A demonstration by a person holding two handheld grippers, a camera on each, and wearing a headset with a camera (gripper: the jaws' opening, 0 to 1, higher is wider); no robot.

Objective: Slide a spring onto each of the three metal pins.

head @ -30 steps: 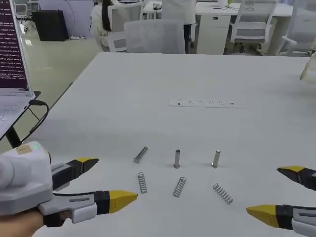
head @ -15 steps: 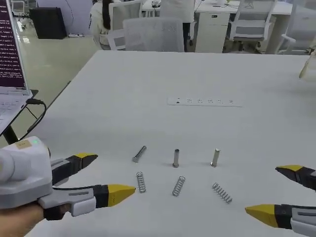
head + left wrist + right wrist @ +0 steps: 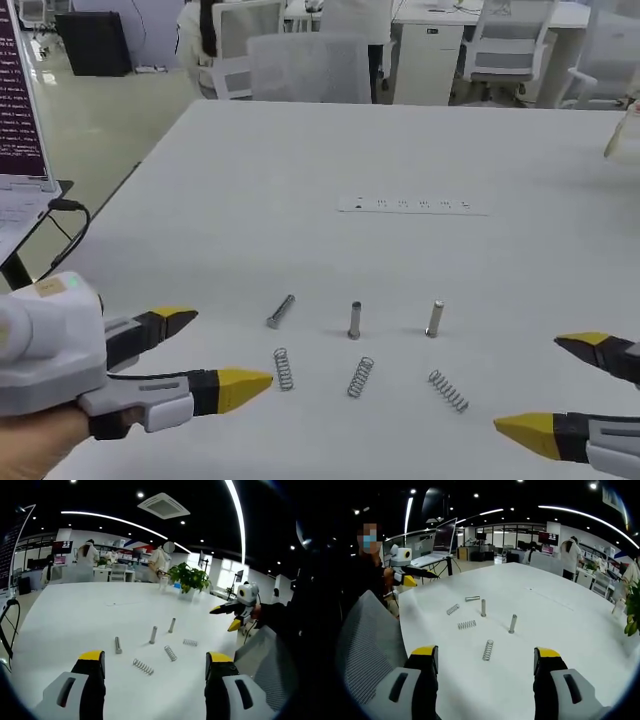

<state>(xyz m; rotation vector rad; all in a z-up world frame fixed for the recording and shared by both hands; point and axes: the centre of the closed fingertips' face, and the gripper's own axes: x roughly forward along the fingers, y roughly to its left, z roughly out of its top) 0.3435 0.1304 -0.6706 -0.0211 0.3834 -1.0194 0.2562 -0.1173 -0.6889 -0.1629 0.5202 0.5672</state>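
1. The left gripper (image 3: 228,348) hung low over the white bench (image 3: 300,180). Its yellow-tipped black fingers (image 3: 240,382) were spread wide and held nothing. The right gripper (image 3: 530,385) mirrored it, its fingers also apart and empty.
2. Just ahead of the fingers lay three small steel coil springs in a row, none touched. The left spring (image 3: 284,368) sat just off the left gripper's nearer fingertip. The middle spring (image 3: 359,377) lay between the two grippers. The right spring (image 3: 448,390) lay nearer the right gripper's fingers.
3. Just beyond the springs were three short silver metal pins, all bare. The left pin (image 3: 281,311) lay on its side, while the middle pin (image 3: 354,320) and the right pin (image 3: 434,318) stood upright.
4. Well beyond the pins, a white recessed socket strip (image 3: 412,206) ran across the bench.
5. The task looked to be at its very start, with the first pick-up in hand. The next move would call for closing one pair of fingers lightly across a spring's coils, then lining its bore up with a pin's tip. The fallen pin would probably need standing up or steadying with the other gripper.
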